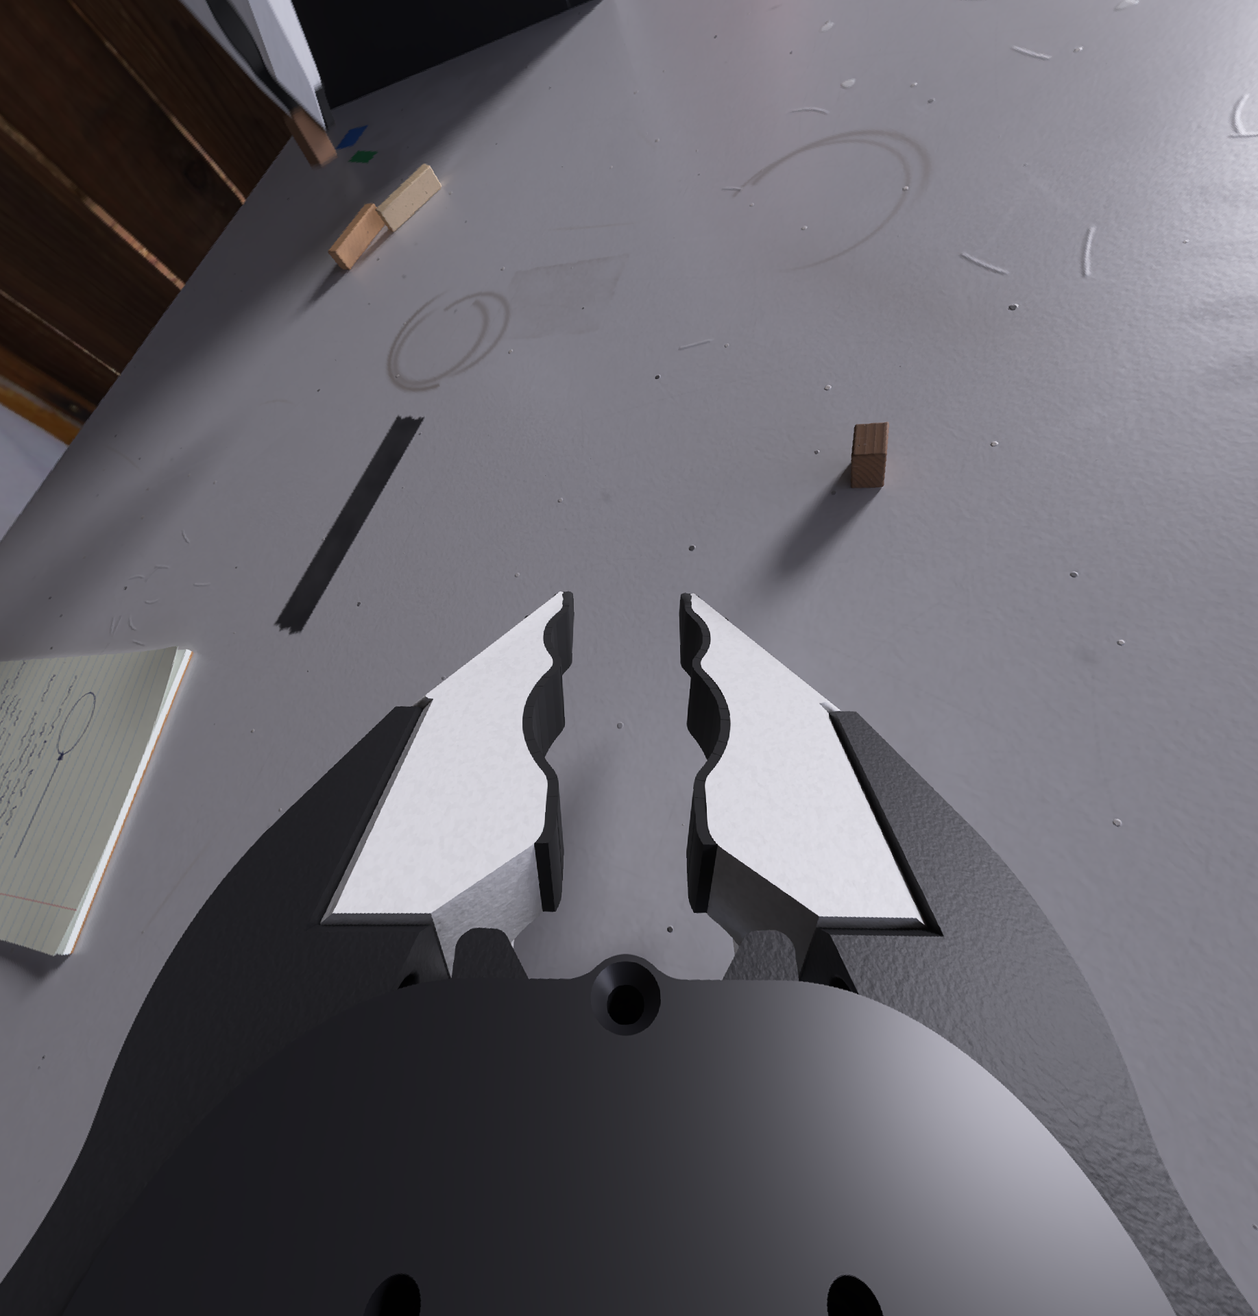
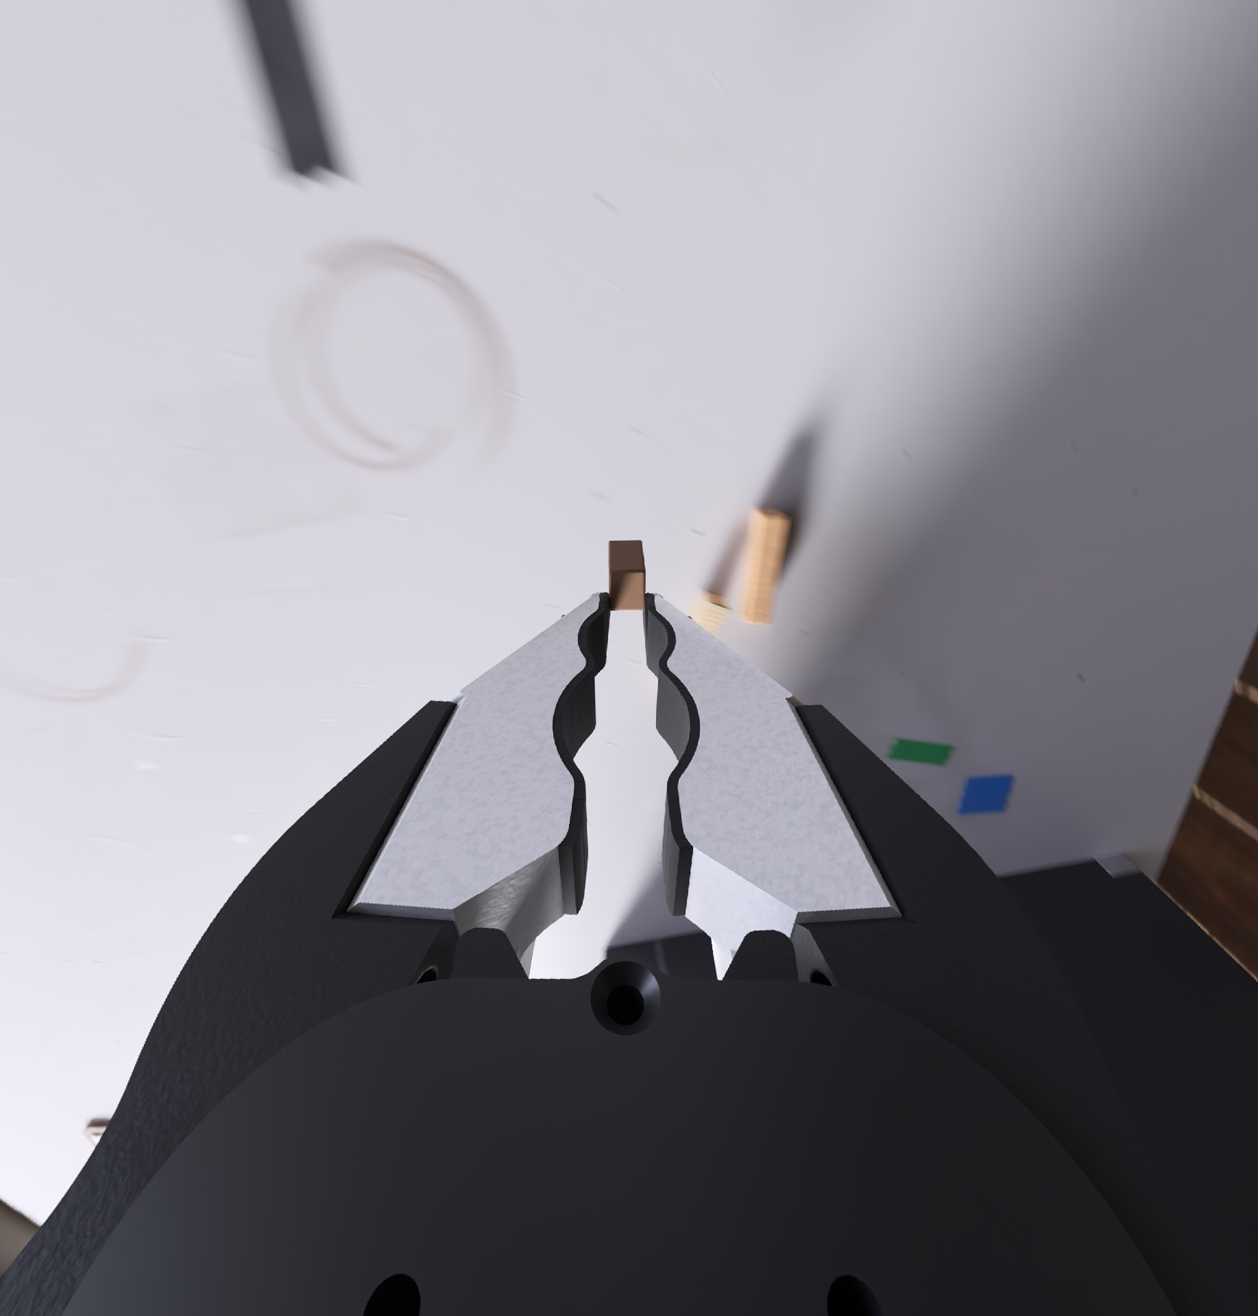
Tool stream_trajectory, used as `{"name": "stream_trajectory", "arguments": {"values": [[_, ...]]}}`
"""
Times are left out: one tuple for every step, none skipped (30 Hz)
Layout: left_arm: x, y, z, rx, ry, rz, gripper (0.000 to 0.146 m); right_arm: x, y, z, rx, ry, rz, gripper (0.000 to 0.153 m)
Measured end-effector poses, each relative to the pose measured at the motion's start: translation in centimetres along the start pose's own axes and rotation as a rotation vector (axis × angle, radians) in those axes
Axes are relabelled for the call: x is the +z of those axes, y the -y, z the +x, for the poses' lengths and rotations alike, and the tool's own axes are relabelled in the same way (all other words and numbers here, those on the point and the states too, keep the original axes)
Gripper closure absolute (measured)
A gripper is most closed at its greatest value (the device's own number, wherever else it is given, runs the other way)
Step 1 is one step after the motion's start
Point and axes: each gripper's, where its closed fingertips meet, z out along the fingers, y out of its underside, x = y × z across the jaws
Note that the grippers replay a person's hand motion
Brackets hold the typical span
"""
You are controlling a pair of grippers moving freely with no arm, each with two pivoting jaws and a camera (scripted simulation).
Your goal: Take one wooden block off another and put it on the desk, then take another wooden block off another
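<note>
My right gripper (image 2: 626, 602) is shut on a small brown wooden block (image 2: 626, 584) that sticks out past its fingertips, held above the white desk (image 2: 683, 285). In the left wrist view that block (image 1: 312, 142) shows far off at the top left, under the right gripper's white finger (image 1: 291, 64). A tan block (image 1: 359, 235) and a pale block (image 1: 411, 197) lie end to end on the desk; they also show in the right wrist view, the tan block (image 2: 765, 562) and the pale block (image 2: 715, 609). Another brown block (image 1: 869, 456) stands alone. My left gripper (image 1: 626, 609) is open and empty.
A lined notebook (image 1: 63, 783) lies at the left near the desk edge. A black tape strip (image 1: 355, 520) and ring stains (image 1: 448, 342) mark the desk. Green (image 2: 921, 751) and blue (image 2: 985, 794) patches lie near a dark box (image 1: 433, 43). Brown wood planks (image 1: 77, 178) lie beyond the desk edge.
</note>
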Motion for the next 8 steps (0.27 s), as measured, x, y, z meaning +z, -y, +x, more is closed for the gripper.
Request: {"name": "stream_trajectory", "arguments": {"values": [[0.0,0.0,0.0,0.001,0.001,0.000,0.116,-1.3,0.9,-2.1,-0.023,0.017,0.062,0.144],[0.0,0.0,0.0,0.002,0.002,-0.002,0.116,-2.6,1.8,-4.6,-0.057,0.041,0.125,0.144],[0.0,0.0,0.0,0.003,0.003,-0.004,0.116,-3.8,2.7,-7.6,-0.103,0.075,0.188,0.144],[0.1,-0.1,0.0,0.004,0.004,-0.007,0.116,-4.7,3.7,-11.0,-0.160,0.111,0.243,0.144],[0.1,-0.1,0.0,0.004,0.005,-0.009,0.116,-5.0,4.4,-14.4,-0.220,0.142,0.278,0.144],[0.1,-0.1,0.0,0.004,0.005,-0.012,0.116,-4.7,4.9,-17.7,-0.277,0.164,0.284,0.144],[0.2,-0.1,0.0,0.006,0.007,-0.013,0.116,-3.9,5.3,-20.7,-0.329,0.177,0.266,0.144],[0.2,-0.1,0.0,0.007,0.009,-0.014,0.116,-2.9,5.5,-23.0,-0.368,0.182,0.239,0.144]]}}
